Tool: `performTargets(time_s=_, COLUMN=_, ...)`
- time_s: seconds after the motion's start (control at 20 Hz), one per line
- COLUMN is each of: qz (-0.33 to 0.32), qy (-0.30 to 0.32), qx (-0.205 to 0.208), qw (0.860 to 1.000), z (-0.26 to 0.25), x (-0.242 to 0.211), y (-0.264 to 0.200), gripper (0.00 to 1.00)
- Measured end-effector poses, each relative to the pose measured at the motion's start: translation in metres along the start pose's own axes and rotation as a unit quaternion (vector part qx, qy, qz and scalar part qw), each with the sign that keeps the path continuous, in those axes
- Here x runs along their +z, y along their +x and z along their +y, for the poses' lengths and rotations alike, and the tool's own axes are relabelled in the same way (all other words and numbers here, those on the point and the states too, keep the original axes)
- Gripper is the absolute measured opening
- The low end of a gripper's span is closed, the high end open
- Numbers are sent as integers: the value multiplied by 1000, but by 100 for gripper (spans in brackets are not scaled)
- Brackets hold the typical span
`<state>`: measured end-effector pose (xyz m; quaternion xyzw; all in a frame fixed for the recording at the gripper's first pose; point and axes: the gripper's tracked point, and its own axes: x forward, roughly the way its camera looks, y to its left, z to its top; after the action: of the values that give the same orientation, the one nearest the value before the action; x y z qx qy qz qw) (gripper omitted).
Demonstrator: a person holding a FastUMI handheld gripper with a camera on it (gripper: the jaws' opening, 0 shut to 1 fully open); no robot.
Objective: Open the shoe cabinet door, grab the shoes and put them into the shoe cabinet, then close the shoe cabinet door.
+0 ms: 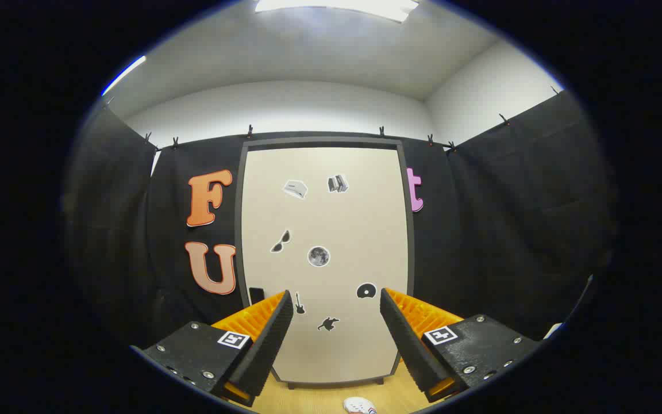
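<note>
The gripper [337,313] is hanging in the air with its two fingers [273,339] spread wide apart, holding nothing; the gap between them is showing only the lower part of the cabinet door. Just below that gap, down on the pale wooden floor [314,397], a white shoe [359,406] is peeking in, only its upper edge visible, lying nearer than the cabinet's foot and well short of the door.

Straight ahead, beyond the fingertips, the shoe cabinet [325,259] is standing upright with its light beige door [331,218] closed flush inside a dark grey frame. The door is carrying a scatter of small stickers: a round grey moon-like one [318,256] near the middle, a pair of sunglasses [281,241] to one side of it, a dark disc [366,291] lower down, and a little guitar [299,303] sitting just beside the tip of one finger. A small dark handle [256,295] is showing at the door's edge, close to that same finger.

Black cloth [509,218] is hanging behind and to both sides of the cabinet, clipped along its top, with a white wall [285,109] and a ceiling light [337,7] above.
</note>
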<state>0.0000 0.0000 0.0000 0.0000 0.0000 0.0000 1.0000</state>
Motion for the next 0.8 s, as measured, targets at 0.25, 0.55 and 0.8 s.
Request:
performTargets(time_s=0.25, qz=0, qy=-3, qx=1, qw=1000, z=21, x=7, y=-4, gripper=95)
performTargets(time_s=0.55, qz=-2, qy=-5, qx=11, qw=1000, z=36, x=15, y=-6, gripper=95)
performTargets(time_s=0.8, qz=-5, qy=-18, qx=15, qw=1000, z=42, x=21, y=-13, gripper=95)
